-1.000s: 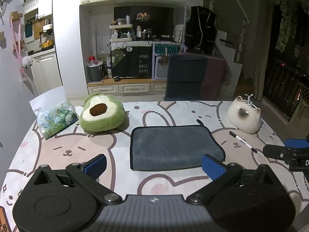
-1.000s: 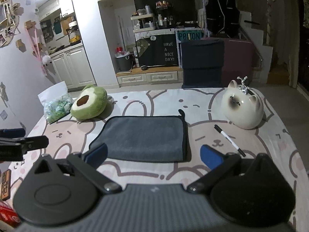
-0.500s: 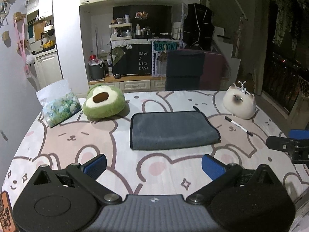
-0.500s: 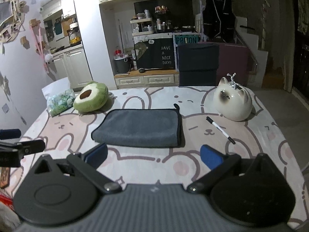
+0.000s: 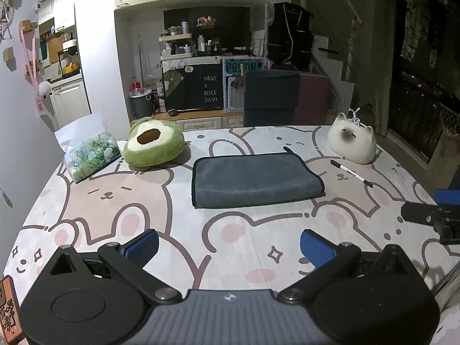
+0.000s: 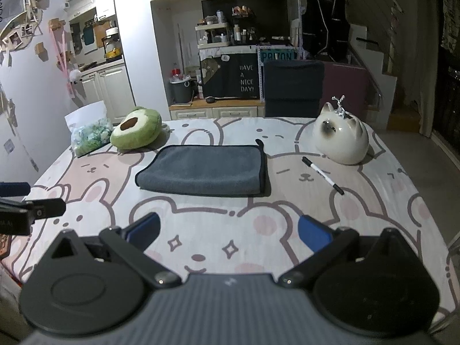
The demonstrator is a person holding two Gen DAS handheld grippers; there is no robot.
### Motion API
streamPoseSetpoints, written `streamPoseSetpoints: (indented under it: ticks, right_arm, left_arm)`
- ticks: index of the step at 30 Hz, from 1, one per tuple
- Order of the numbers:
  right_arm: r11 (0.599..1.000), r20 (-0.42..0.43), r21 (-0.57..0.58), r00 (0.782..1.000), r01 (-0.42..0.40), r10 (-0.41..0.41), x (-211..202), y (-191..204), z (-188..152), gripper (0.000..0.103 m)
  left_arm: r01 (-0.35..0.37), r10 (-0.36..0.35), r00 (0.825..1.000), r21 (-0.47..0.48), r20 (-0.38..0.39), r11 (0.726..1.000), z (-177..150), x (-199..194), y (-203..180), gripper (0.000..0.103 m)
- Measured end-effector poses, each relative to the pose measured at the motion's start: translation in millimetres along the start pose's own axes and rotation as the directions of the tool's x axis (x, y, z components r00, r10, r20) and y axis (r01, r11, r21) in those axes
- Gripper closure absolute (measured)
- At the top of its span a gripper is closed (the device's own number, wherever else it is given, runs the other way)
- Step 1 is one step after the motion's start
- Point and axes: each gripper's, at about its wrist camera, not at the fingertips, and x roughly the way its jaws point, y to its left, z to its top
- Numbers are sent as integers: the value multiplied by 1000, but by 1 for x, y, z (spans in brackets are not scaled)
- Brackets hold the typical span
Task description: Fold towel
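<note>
A grey towel (image 5: 253, 179) with dark trim lies folded flat in the middle of the table; it also shows in the right wrist view (image 6: 204, 169). My left gripper (image 5: 228, 248) is open and empty, well back from the towel's near edge. My right gripper (image 6: 228, 231) is open and empty, also short of the towel. The right gripper's finger shows at the right edge of the left wrist view (image 5: 431, 215). The left gripper's finger shows at the left edge of the right wrist view (image 6: 34, 210).
An avocado plush (image 5: 153, 145) and a plastic bag (image 5: 87, 149) sit at the far left. A white cat-shaped jar (image 5: 352, 143) and a black-capped pen (image 5: 350, 173) lie at the far right. A dark chair (image 5: 270, 97) stands behind the table with its bear-print cloth (image 5: 115, 207).
Both grippers have pulled back from the towel, so it looks smaller and farther away. The towel has stayed folded and has not moved. Both grippers remain open.
</note>
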Motion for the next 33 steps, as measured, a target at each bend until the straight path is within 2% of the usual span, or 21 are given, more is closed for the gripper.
streamPoseSetpoints:
  ticks: [33]
  right_arm:
    - [1000, 2, -27, 1000, 2, -2, 2, 4, -3, 0]
  left_arm:
    - [-6, 6, 1000, 1, -3, 1000, -2, -1, 0, 0]
